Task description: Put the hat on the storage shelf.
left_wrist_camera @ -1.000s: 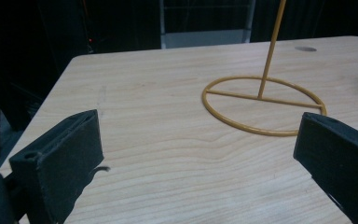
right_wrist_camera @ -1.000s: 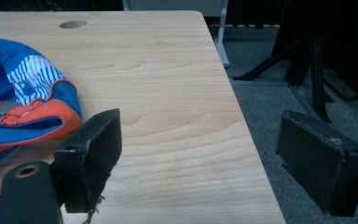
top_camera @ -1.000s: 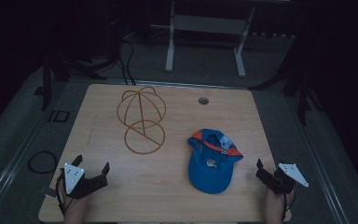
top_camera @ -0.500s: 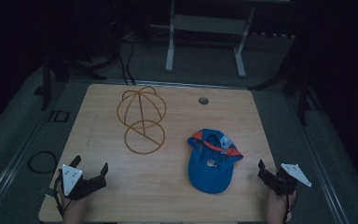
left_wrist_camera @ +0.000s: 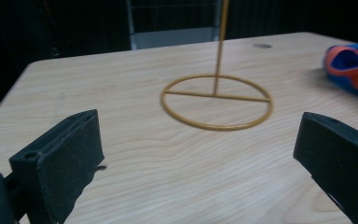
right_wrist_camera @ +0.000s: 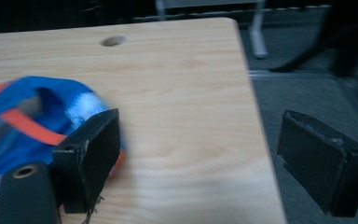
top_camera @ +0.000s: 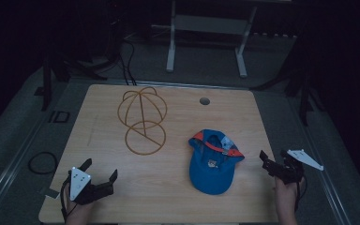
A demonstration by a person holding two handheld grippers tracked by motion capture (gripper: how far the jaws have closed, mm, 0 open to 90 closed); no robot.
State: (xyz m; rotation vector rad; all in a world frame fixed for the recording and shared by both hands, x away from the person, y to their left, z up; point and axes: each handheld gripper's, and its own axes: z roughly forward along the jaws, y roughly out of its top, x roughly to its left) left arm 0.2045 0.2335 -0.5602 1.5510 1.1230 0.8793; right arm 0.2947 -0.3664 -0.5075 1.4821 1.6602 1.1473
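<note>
High view showed a wooden table (top_camera: 178,187) with a gold wire stand (top_camera: 143,119) left of centre and a blue-and-orange cap (top_camera: 213,159) lying to its right, well apart from it. The left claw (top_camera: 98,174) hovered at the near left corner, jaws spread wide, grasping nothing. The right claw (top_camera: 274,159) sat at the table's near right edge, just beside the cap, likewise released and empty. Left gripper view looked between its parted jaws at the stand's ring base (left_wrist_camera: 216,102) resting flat on the table. Right gripper view had the cap (right_wrist_camera: 23,116), blurred, behind its left jaw.
</note>
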